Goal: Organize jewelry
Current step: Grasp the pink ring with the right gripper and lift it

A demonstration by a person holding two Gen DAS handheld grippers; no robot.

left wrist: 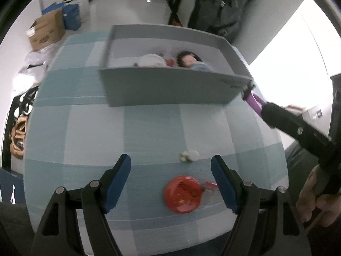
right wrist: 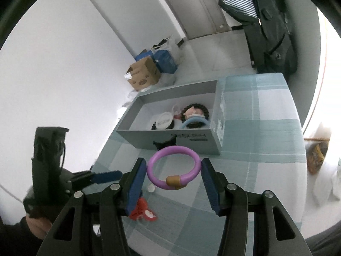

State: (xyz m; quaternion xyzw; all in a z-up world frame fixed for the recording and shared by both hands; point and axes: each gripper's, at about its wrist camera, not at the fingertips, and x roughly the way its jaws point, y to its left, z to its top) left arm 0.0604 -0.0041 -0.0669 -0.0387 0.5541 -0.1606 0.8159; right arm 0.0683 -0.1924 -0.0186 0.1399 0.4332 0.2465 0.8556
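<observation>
Purple bangle (right wrist: 173, 167) with a tan bead on its near side sits clamped between the two blue pads of the right gripper (right wrist: 173, 170), held above the checked blue tablecloth (right wrist: 266, 149) just in front of the grey box (right wrist: 170, 138). That gripper is tilted downward toward the table, its jaws about half spread and pressed against the ring's outer edge on both sides. From the left wrist view the same gripper comes in from the right edge, gripped by a hand (left wrist: 315, 200), with the bangle's tip close to the box's near right corner.

The left gripper (left wrist: 170, 172) points steeply down at the cloth with its jaws wide apart and nothing between the pads. Beneath it lie a red round ornament (left wrist: 183, 194) near the right finger and a small white piece (left wrist: 188, 155) a little farther off. In the right wrist view the left gripper's blue fingers (right wrist: 106, 176) show at the left, held by a hand in a dark sleeve (right wrist: 36, 226).

Inside the box rest a white round piece (right wrist: 164, 119), a doll-faced item ringed by dark beads (right wrist: 195, 112) and a light blue bangle (right wrist: 195, 121).
</observation>
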